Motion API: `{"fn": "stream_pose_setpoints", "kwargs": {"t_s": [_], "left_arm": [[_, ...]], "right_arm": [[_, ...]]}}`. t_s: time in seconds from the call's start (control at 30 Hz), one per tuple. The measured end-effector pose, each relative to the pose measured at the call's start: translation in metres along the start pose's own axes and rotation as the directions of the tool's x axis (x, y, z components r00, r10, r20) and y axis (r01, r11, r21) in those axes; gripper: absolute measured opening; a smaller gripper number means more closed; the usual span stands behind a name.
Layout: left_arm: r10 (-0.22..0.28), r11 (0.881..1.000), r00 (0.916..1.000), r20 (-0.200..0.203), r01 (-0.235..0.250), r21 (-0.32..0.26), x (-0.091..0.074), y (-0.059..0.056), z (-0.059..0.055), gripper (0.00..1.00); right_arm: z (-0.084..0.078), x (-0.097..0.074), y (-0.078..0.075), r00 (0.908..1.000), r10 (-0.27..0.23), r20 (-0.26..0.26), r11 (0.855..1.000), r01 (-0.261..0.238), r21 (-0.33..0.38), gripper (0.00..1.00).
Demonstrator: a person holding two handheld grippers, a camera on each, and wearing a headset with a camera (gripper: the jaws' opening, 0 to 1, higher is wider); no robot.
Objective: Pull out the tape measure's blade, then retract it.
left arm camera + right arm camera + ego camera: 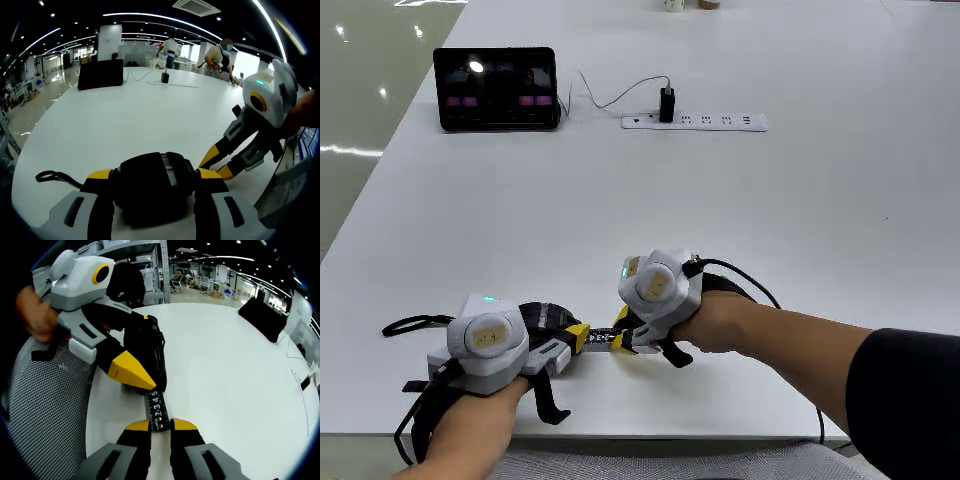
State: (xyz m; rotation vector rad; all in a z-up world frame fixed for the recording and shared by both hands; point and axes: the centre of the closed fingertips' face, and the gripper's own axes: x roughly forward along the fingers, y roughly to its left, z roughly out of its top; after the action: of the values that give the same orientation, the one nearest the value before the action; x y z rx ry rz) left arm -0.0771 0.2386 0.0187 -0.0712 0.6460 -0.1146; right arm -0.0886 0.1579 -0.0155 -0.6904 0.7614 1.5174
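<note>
The left gripper (155, 174) is clamping the black tape measure (150, 192) between its jaws on the white workbench (720, 200). Just ahead, the right gripper (160, 425) is pinching the short dark blade (156, 407), with white numerals 2 to 5 showing.

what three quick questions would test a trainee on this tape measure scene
1. True or false: the left gripper is shut on the tape measure case.
2. What does the right gripper pinch? A the blade; B the wrist strap; C the power strip.
3. Short answer: is the blade fully retracted or partly out?
Key: 1 true. 2 A. 3 partly out; a short length runs from the case to the right gripper.
</note>
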Motion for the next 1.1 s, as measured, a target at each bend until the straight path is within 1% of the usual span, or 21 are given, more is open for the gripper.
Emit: {"fn": "stream_pose_setpoints", "kwargs": {"t_s": [0.07,0.13,0.27,0.37,0.5,0.63,0.67,0.93,1.1], "left_arm": [[-0.003,1.0,1.0,0.001,0.003,-0.003,0.0,0.0,0.0,0.59],[-0.003,1.0,1.0,0.001,0.003,-0.003,0.0,0.0,0.0,0.59],[-0.006,1.0,1.0,0.002,0.006,-0.001,0.0,0.0,0.0,0.59],[-0.007,1.0,1.0,0.003,0.007,0.001,0.0,0.0,0.0,0.59],[-0.009,1.0,0.9999,0.004,0.009,0.003,0.0,0.0,0.0,0.59],[-0.011,1.0,0.9999,0.005,0.011,0.0,0.0,0.0,0.0,0.59],[-0.011,1.0,0.9999,0.005,0.011,0.0,0.0,0.0,0.0,0.59],[-0.01,1.0,0.9999,0.005,0.01,-0.002,0.0,0.0,0.0,0.59],[-0.011,1.0,0.9999,0.005,0.011,-0.004,0.0,0.0,0.0,0.59]], "right_arm": [[0.0,0.0,0.001,1.0,0.001,-0.004,1.0,-0.001,0.006,0.11],[0.002,0.001,0.001,1.0,-0.001,0.002,0.999,0.001,0.035,0.11],[0.003,0.002,0.001,1.0,-0.006,0.0,0.999,0.006,0.041,0.11],[0.004,0.003,0.002,1.0,-0.007,-0.006,1.0,0.008,0.026,0.11],[0.005,0.004,0.002,0.9999,-0.004,-0.013,1.0,0.004,0.026,0.11],[0.007,0.005,0.002,1.0,0.001,-0.009,1.0,-0.001,0.03,0.11],[0.008,0.006,0.002,1.0,0.002,-0.003,1.0,-0.002,0.018,0.11],[0.012,0.01,0.001,1.0,0.004,-0.001,1.0,-0.004,0.027,0.11],[0.015,0.013,0.002,1.0,0.004,0.001,1.0,-0.004,0.018,0.11]]}}
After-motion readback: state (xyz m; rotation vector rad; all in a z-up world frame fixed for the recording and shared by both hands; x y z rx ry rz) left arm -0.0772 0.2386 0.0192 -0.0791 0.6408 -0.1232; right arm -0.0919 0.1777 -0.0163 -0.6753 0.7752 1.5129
